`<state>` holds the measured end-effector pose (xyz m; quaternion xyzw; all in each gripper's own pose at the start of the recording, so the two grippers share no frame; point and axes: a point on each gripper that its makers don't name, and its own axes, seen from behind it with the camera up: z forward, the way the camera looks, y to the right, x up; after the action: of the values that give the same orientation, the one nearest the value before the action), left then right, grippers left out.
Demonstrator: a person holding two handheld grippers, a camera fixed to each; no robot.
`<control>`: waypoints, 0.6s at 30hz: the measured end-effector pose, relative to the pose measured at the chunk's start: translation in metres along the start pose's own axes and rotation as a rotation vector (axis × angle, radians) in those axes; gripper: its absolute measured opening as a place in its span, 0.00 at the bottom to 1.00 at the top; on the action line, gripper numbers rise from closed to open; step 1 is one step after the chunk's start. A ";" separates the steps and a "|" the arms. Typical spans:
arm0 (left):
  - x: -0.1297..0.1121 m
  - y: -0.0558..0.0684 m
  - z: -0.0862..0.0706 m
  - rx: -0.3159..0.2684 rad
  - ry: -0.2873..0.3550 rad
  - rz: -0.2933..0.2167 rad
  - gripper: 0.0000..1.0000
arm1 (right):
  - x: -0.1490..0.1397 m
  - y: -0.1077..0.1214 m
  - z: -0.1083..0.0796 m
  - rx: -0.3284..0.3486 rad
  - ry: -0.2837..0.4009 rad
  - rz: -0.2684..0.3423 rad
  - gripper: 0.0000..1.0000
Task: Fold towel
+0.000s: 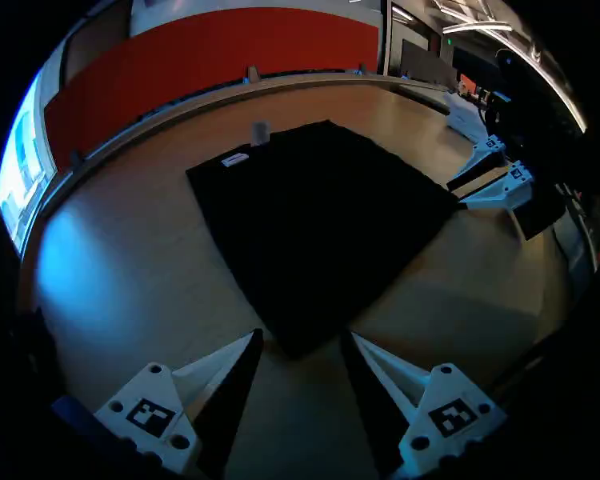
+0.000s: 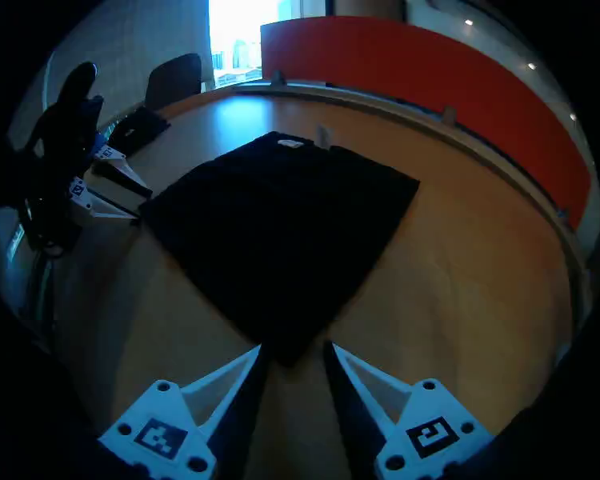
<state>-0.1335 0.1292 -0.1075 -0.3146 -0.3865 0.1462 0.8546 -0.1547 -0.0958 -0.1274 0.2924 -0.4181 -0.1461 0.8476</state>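
Observation:
A black towel (image 1: pixel 324 224) lies flat on the wooden table (image 1: pixel 132 264), with a white label (image 1: pixel 236 160) at its far corner. My left gripper (image 1: pixel 302 334) is open, and the towel's near corner lies on the table just between its fingertips. My right gripper (image 1: pixel 458 198) is low at the towel's right-hand corner. In the right gripper view the towel (image 2: pixel 284 232) points a corner at my right gripper (image 2: pixel 294 347), which is open with its tips on either side of that corner. My left gripper (image 2: pixel 142 206) is at the towel's left corner there.
A small grey upright object (image 1: pixel 260 132) stands on the table just beyond the towel. A red partition (image 1: pixel 220 56) runs along the table's far edge. Dark chairs (image 2: pixel 172 80) stand at the far end near a bright window. A person's dark figure (image 2: pixel 60 128) holds the far gripper.

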 end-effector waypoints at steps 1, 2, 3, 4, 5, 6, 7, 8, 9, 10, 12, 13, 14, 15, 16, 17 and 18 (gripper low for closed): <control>0.000 0.001 0.000 0.000 -0.002 0.000 0.69 | 0.000 0.000 0.000 -0.001 0.000 0.000 0.45; 0.000 0.001 0.000 0.001 -0.004 0.001 0.65 | 0.000 0.000 0.000 -0.003 -0.001 0.000 0.40; 0.000 0.002 0.000 0.001 -0.005 0.002 0.62 | 0.000 0.000 0.000 -0.004 -0.001 0.001 0.37; 0.000 0.003 0.000 0.000 -0.006 0.003 0.58 | 0.000 0.000 0.000 -0.004 -0.002 0.001 0.34; 0.000 0.005 0.000 -0.001 -0.007 0.005 0.54 | 0.000 0.000 0.000 -0.004 -0.003 0.002 0.31; 0.000 0.006 0.000 0.000 -0.008 0.005 0.53 | 0.000 0.000 0.000 -0.005 -0.004 0.003 0.29; 0.000 0.006 0.000 0.000 -0.009 0.005 0.51 | 0.000 0.000 0.000 -0.006 -0.005 0.004 0.28; 0.000 0.007 0.000 0.001 -0.010 0.005 0.47 | 0.000 0.000 0.000 -0.006 -0.006 0.006 0.26; 0.000 0.007 0.000 0.003 -0.012 0.004 0.43 | 0.000 0.000 0.000 -0.007 -0.008 0.007 0.24; 0.000 0.007 0.000 0.005 -0.013 0.002 0.39 | 0.000 0.000 0.000 -0.007 -0.008 0.008 0.23; 0.000 0.007 0.000 0.009 -0.016 -0.002 0.32 | 0.000 0.000 0.000 -0.007 -0.011 0.011 0.21; 0.000 0.007 0.000 0.009 -0.018 -0.003 0.30 | 0.000 0.000 0.000 -0.007 -0.012 0.013 0.20; 0.000 0.007 0.000 0.009 -0.020 -0.004 0.28 | 0.000 0.000 0.000 -0.006 -0.013 0.015 0.20; 0.000 0.007 0.000 0.011 -0.021 -0.004 0.26 | 0.000 -0.001 0.000 -0.005 -0.015 0.016 0.19; 0.000 0.006 0.000 0.014 -0.023 -0.005 0.22 | 0.000 -0.001 -0.001 -0.004 -0.017 0.018 0.19; -0.001 0.006 0.000 0.017 -0.025 -0.005 0.18 | 0.000 -0.001 -0.001 -0.002 -0.018 0.019 0.19; -0.001 0.005 0.000 0.018 -0.026 -0.006 0.17 | 0.000 -0.002 -0.001 0.000 -0.020 0.020 0.18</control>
<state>-0.1340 0.1329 -0.1115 -0.3037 -0.3972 0.1512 0.8527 -0.1540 -0.0966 -0.1290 0.2866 -0.4292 -0.1405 0.8449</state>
